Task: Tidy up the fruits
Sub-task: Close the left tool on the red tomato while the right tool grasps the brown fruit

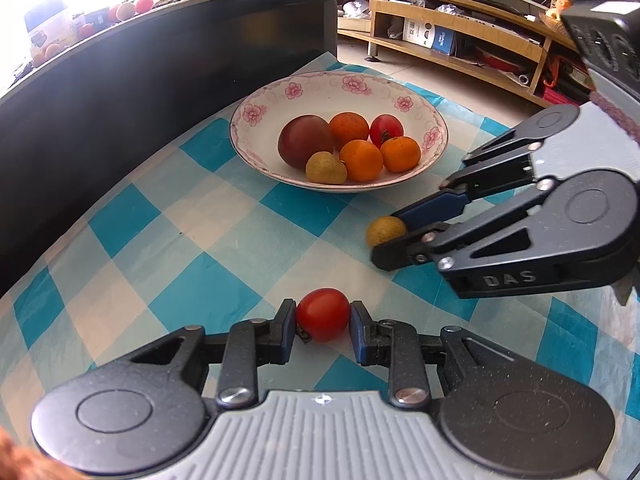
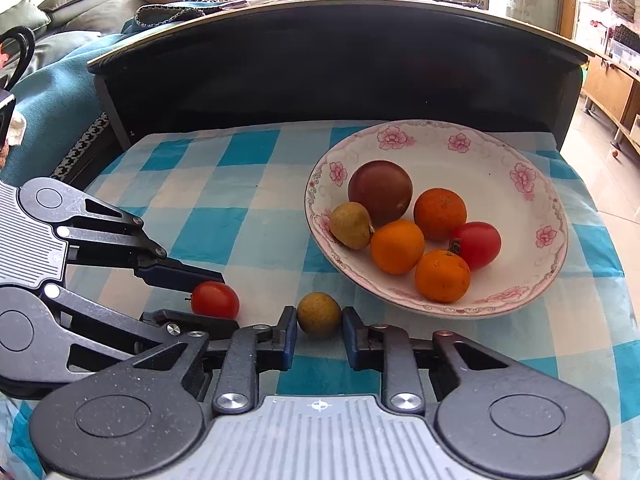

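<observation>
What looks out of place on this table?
Two fruits lie outside the bowl: a red tomato between the left tool's fingers, and a small yellow-green fruit between the right tool's. Nothing spilled or damaged.

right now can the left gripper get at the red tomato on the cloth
Probably yes. The left gripper already has its fingers on either side of the red tomato, which sits on the checked cloth with nothing between them. The right gripper is off to the side at the yellow-green fruit.
</observation>
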Tool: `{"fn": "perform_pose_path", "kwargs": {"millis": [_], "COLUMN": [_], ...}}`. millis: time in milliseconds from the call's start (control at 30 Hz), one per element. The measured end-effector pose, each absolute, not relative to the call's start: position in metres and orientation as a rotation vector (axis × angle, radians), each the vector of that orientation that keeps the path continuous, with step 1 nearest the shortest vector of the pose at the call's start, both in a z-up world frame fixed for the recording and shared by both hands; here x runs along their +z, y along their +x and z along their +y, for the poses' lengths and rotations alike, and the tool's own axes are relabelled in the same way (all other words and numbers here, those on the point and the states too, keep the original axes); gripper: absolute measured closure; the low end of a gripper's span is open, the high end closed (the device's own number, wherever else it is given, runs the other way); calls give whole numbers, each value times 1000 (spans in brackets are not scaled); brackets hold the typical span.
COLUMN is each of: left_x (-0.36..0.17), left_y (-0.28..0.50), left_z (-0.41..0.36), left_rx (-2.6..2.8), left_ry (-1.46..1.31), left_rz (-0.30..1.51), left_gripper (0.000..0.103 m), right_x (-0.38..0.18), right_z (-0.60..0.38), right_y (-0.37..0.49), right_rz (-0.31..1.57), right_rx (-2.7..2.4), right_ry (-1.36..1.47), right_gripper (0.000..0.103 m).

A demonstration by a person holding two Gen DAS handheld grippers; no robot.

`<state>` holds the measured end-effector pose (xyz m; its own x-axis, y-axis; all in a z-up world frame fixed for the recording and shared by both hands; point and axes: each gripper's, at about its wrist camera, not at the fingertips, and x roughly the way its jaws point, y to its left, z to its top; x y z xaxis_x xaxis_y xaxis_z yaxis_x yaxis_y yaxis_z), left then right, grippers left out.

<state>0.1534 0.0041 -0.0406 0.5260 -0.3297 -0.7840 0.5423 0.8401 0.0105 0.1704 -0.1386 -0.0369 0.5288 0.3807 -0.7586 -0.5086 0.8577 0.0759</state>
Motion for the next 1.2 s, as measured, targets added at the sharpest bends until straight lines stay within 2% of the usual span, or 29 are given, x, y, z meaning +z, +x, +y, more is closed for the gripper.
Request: {"fn": "perform_pose_path", "kwargs": {"millis": [600,700,767,900,1200], "left_x": [-39,-39,-39,-40,-40], "left_y": [129,128,127,125,123], "left_z": [-24,-23,-20,-13,-15], "left_rx": [-571,-575,-571,-563,-562], "left_ry": [316,327,326,310,322], "left_rz": [879,876,874,874,861], "left_gripper": [66,63,59,53,53], "right_x": [-33,-31,-34,-36,-35], "right_z": [-152,-150,-150,-155,-158], "right_y": [129,131,129,122,119], "right_rz": [882,886,897,884,873], "right_rx": [513,521,517,523,524], "right_ry": [-234,-234,-237,-232,-218], "right_gripper": [83,81,75,74,74]}}
